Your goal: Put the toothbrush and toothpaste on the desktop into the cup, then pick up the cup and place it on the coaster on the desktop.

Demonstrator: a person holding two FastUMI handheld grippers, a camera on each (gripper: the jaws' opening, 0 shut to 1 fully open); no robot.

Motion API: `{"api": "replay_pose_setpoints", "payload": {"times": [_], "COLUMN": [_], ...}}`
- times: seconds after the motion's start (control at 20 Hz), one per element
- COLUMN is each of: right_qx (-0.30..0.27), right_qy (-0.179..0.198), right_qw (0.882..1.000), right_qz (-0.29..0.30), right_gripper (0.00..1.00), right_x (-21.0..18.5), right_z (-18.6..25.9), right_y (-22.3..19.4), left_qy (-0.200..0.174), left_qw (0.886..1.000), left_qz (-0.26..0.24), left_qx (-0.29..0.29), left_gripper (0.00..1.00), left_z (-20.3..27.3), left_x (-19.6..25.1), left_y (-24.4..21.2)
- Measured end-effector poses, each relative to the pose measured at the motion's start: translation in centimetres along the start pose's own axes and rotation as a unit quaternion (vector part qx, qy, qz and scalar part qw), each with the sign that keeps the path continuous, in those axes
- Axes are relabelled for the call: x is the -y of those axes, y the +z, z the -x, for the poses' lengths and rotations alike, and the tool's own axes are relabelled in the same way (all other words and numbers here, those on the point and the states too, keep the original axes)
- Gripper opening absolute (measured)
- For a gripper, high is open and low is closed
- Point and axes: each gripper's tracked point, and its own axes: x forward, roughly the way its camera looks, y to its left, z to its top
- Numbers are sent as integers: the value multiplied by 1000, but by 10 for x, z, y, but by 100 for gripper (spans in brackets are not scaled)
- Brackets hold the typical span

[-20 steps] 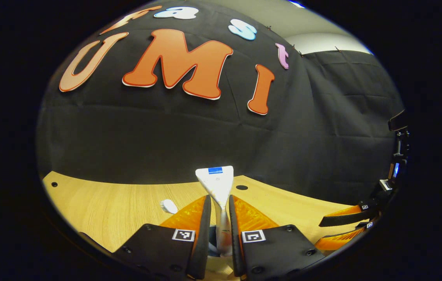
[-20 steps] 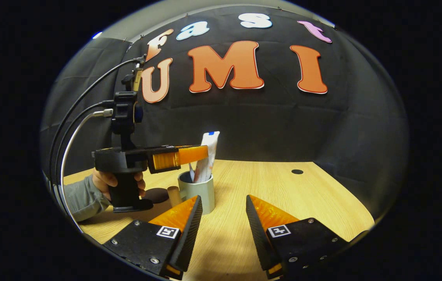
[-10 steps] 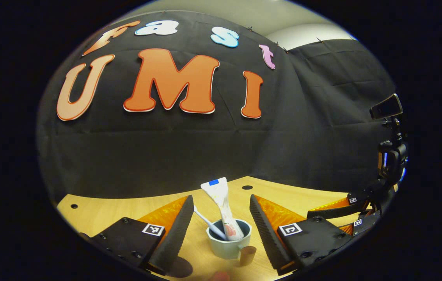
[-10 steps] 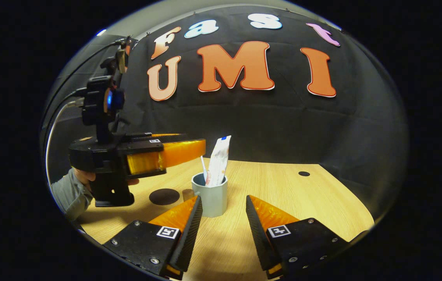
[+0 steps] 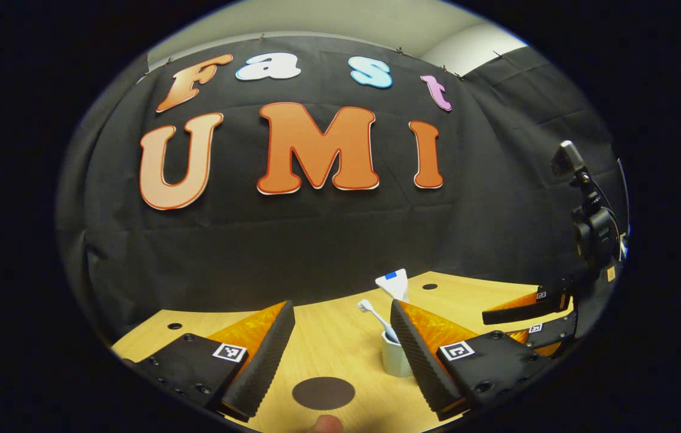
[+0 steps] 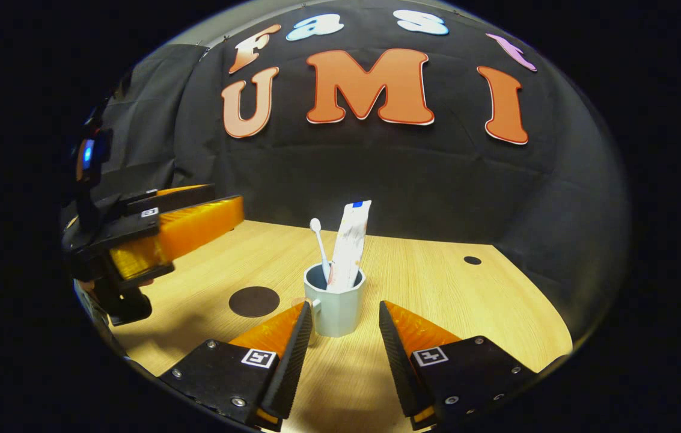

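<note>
Right gripper view: we see a pale cup [image 6: 335,307] standing upright on the wooden tabletop [image 6: 436,288], just ahead of the right gripper [image 6: 343,328]. Its jaws are spread, holding nothing, with the cup's base showing in the gap between their tips. A white toothbrush [image 6: 320,243] and a white toothpaste tube [image 6: 351,245] stand in the cup, both leaning and rising above its rim. A dark round coaster [image 6: 254,301] lies flat on the tabletop to the left of the cup, near it but apart. Farther left, the left gripper [image 6: 196,219] hangs above the tabletop, its orange fingers pointing toward the cup.

In the left gripper view, we see the left gripper's [image 5: 343,343] jaws spread wide and empty. The coaster [image 5: 323,393] lies between them, close in. The cup [image 5: 395,356] sits beyond it, partly hidden behind the finger on the right, with the toothbrush [image 5: 374,316] and toothpaste tube [image 5: 394,282] sticking up. The right gripper [image 5: 526,319] shows at the far right, jaws apart.
</note>
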Motion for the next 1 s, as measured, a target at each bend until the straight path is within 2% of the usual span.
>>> {"api": "replay_pose_setpoints", "payload": {"times": [0.15,0.3,0.45,0.65,0.85,1.0], "right_qx": [-30,-70,-89,-155,-202,-213], "right_qy": [10,20,2,-14,-26,-45], "right_qw": [999,997,995,986,976,971], "right_qz": [-18,-37,-34,-59,-80,-95], "right_gripper": [68,68,68,68,69,68], "right_x": [-10,-23,-21,-21,-28,-33], "right_z": [-6,-13,-24,-43,-49,-56], "right_y": [-2,-5,-2,-14,-12,-1], "left_qy": [21,52,67,96,100,101], "left_qw": [1000,998,997,995,995,994], "left_qz": [17,31,26,9,24,37], "left_qx": [-3,-15,-13,-8,-8,-8], "left_gripper": [97,100,99,100,100,100], "left_z": [16,28,29,43,48,49], "left_x": [-15,-37,-59,-87,-96,-105], "left_y": [-11,-30,-42,-52,-65,-73]}}
